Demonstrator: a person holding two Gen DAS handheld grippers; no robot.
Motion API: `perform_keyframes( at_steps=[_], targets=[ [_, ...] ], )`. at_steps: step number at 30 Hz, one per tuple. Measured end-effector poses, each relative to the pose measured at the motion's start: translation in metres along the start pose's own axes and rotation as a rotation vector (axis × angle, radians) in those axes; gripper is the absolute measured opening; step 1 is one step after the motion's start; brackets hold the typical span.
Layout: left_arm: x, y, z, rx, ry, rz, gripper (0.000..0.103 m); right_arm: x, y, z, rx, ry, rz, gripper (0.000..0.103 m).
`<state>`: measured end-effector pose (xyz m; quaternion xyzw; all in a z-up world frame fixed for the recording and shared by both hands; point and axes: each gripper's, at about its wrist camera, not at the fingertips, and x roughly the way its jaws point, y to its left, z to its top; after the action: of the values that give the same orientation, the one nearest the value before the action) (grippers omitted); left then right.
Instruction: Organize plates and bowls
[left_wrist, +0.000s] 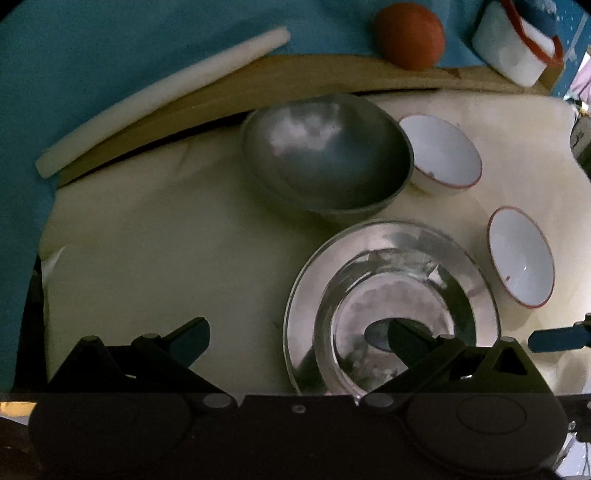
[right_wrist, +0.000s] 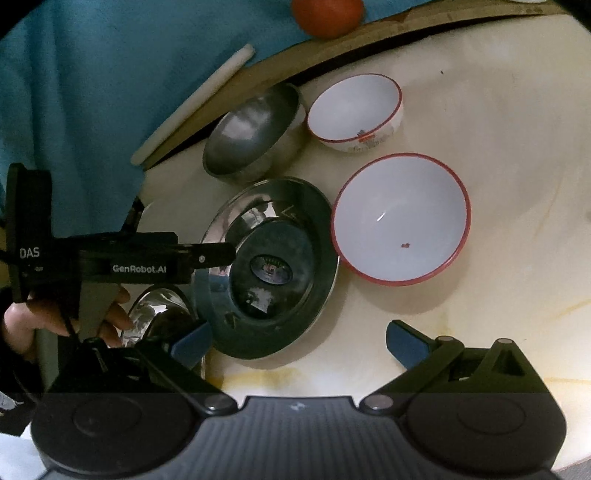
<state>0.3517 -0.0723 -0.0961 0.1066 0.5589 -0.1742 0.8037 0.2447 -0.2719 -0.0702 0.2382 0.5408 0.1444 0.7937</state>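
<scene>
We see both grippers spread wide, left gripper (left_wrist: 297, 338) & right gripper (right_wrist: 297, 339) holding nothing. Steel plate (right_wrist: 314, 236) sits btwn steel bowl (right_wrist: 255, 133) & red-rimmed bowl (right_wrist: 400, 218).

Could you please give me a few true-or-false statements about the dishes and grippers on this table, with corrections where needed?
1. Two white bowls with red rims stand on the table. True: the nearer bowl and the farther bowl both stand upright.
2. The steel bowl is stacked inside a white bowl. False: it stands on the table, beside the farther bowl.
3. The left gripper is shut on the steel plate. False: its jaws are wide apart, one finger over the steel plate.
4. The right gripper is open and holds nothing. True.
5. The white bowls are full of food. False: they look empty but for a small speck in the nearer bowl.
</scene>
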Motion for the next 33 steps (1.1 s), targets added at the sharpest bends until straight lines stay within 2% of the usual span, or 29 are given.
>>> perform_keyframes(
  at_steps=[9, 13, 19, 21, 22, 24, 27, 28, 30, 33],
  targets=[
    [0.004, -0.01, 0.003, 0.046, -0.007, 0.025, 0.1, 0.004, -0.003, -0.003, 0.046, -0.008, -0.002, 0.102],
    [0.0, -0.01, 0.001, 0.032, -0.007, 0.029, 0.095, 0.006, -0.005, -0.001, 0.057, -0.011, -0.008, 0.09],
    [0.001, -0.003, 0.002, -0.004, 0.008, 0.0, 0.079, 0.009, -0.003, 0.001, 0.054, -0.016, -0.012, 0.079],
    [0.003, 0.0, 0.002, -0.02, 0.016, -0.021, 0.067, 0.01, -0.002, 0.003, 0.049, -0.015, -0.012, 0.067],
    [0.004, 0.0, 0.002, -0.025, 0.02, -0.031, 0.064, 0.012, -0.001, 0.003, 0.053, -0.014, -0.013, 0.063],
    [0.005, 0.002, 0.001, -0.029, 0.027, -0.046, 0.049, 0.013, -0.001, 0.003, 0.052, -0.017, -0.014, 0.056],
    [0.005, 0.001, 0.0, -0.026, 0.026, -0.051, 0.038, 0.016, 0.0, 0.004, 0.051, 0.002, -0.011, 0.041],
    [0.004, 0.001, 0.001, -0.03, 0.026, -0.055, 0.037, 0.017, 0.001, 0.004, 0.045, 0.008, -0.008, 0.039],
    [0.004, 0.001, 0.001, -0.03, 0.027, -0.035, 0.029, 0.019, 0.001, 0.005, 0.036, 0.018, -0.003, 0.027],
    [0.002, 0.003, 0.002, -0.043, 0.023, -0.035, 0.027, 0.022, 0.003, 0.008, 0.017, 0.033, -0.009, 0.024]
  ],
)
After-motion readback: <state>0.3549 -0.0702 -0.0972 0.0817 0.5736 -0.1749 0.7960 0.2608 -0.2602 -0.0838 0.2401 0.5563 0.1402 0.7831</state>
